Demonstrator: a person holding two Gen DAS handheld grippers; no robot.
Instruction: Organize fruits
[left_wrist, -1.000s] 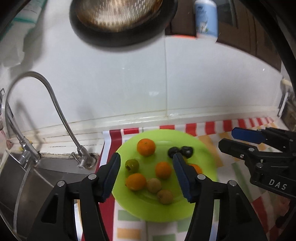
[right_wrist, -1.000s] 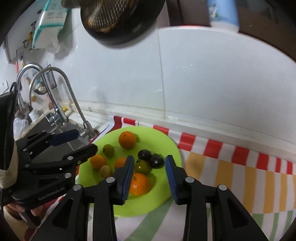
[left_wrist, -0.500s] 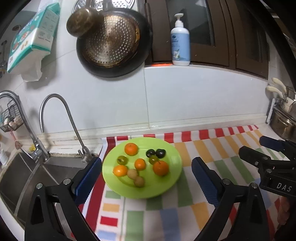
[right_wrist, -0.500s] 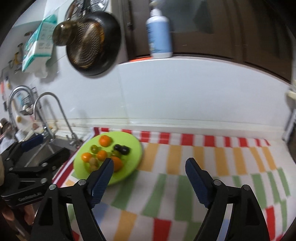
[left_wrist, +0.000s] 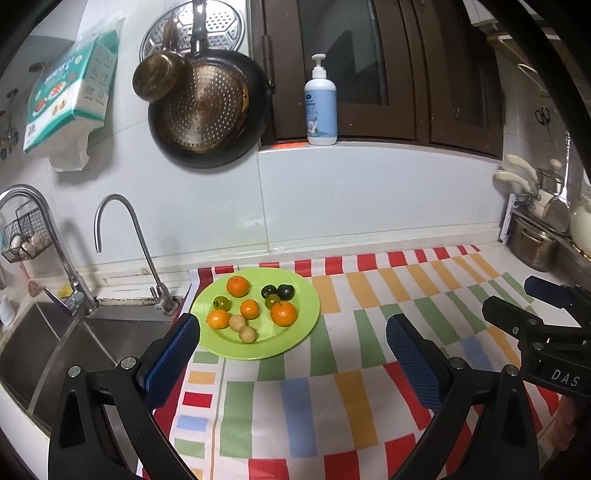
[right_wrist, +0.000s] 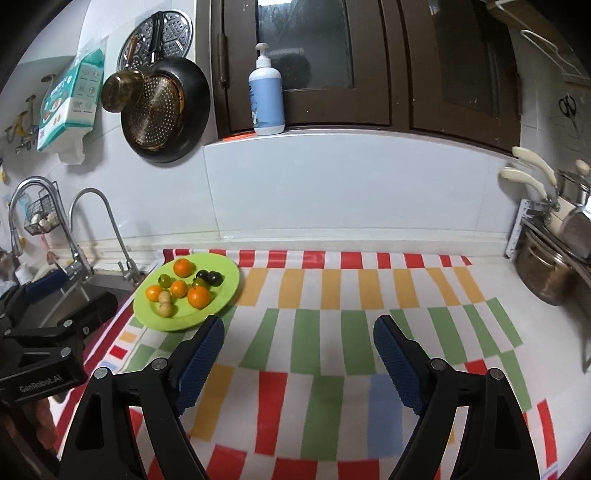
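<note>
A lime-green plate (left_wrist: 308, 317) (right_wrist: 226, 284) lies on the left end of a striped cloth (left_wrist: 369, 332). On it sit several oranges, the largest (left_wrist: 283, 314) (right_wrist: 198, 297) at the right. There are also two dark plums (left_wrist: 285, 291), two green fruits (left_wrist: 221, 302) and two small tan fruits (left_wrist: 247, 334). My left gripper (left_wrist: 291, 325) hovers short of the plate's near rim, jaws opening wide, nothing between them. My right gripper (right_wrist: 299, 325) is over bare cloth to the right of the plate. Its jaws are opening and hold nothing.
A steel sink (left_wrist: 55, 343) with two faucets (left_wrist: 122, 236) borders the cloth on the left. Pans (left_wrist: 207, 110) and a tissue pack hang on the tiled wall. A soap bottle (left_wrist: 320, 107) stands on the ledge. Steel pots (right_wrist: 543, 273) crowd the right end.
Both grippers have drawn back from the plate and risen, so it looks smaller and farther off. Both sets of jaws have spread from narrow to wide. The fruits have not moved.
</note>
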